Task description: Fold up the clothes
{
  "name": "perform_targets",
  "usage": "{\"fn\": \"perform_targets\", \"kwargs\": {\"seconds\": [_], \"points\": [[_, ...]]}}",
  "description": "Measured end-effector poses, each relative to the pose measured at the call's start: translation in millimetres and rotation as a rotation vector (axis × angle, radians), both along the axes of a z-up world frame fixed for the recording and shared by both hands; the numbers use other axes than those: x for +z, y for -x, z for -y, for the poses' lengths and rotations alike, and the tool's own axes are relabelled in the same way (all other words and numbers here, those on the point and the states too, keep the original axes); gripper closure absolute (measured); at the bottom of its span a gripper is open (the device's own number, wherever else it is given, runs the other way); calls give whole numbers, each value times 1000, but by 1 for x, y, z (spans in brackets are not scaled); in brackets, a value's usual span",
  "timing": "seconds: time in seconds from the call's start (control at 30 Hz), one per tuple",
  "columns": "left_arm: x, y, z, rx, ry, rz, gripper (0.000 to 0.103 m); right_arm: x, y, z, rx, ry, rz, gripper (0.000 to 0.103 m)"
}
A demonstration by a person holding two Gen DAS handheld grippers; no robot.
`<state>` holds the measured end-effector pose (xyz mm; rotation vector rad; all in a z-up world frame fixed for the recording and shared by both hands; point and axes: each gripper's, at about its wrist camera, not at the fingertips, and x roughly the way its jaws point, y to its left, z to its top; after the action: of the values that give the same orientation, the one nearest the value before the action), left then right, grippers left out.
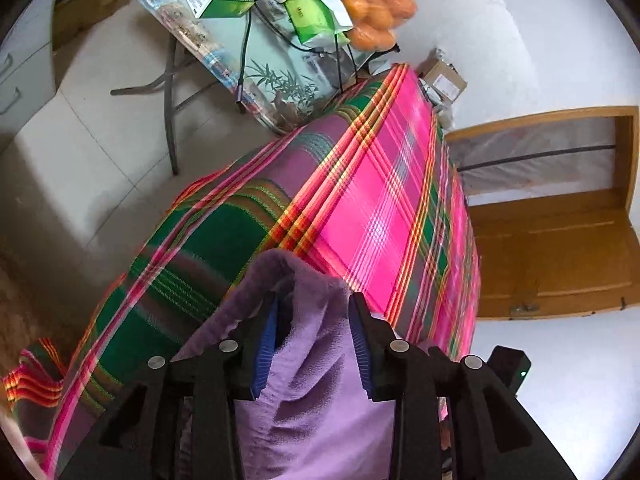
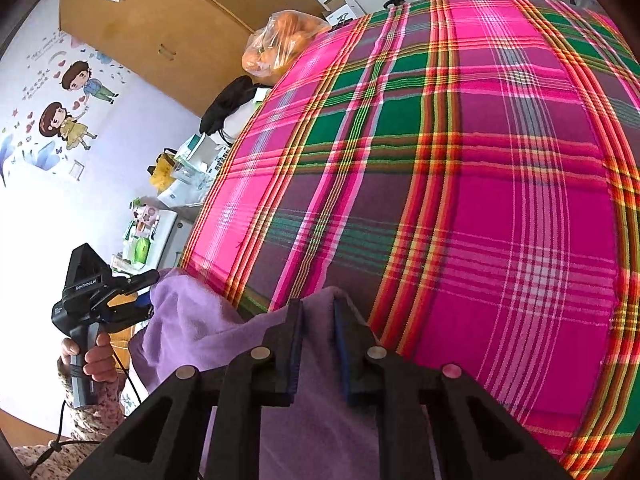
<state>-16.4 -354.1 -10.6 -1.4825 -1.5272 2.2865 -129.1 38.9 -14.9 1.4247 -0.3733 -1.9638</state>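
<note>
Both claws pinch the purple towel: left claw (image 1: 312, 312) on one bunched edge, right claw (image 2: 316, 308) on another. The towel (image 2: 192, 320) hangs between them at the near edge of the plaid-covered tabletop (image 2: 460, 200). It looks soft, light and limp, likely to sag, so corners are probably the best hold.

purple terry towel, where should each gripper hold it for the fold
Grip the purple terry towel along its top edge, one gripper at each end: left gripper and right gripper. That edge spans between them while the rest hangs free, near the plaid-covered table.
</note>
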Motion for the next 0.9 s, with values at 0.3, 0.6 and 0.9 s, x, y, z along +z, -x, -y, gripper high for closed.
{"fn": "perform_targets", "kwargs": {"seconds": [0.3,0.6,0.9], "points": [[-4,-2,7,49,-4,-40,98,2,-2,0,-30,-20,-36,96],[-3,-11,21,141,19,-96,99,15,-4,-6,-113,-74,-148,101],[-14,-9,22,161,24,-66,99,10,1,-7,-142,-191,-183,102]]}}
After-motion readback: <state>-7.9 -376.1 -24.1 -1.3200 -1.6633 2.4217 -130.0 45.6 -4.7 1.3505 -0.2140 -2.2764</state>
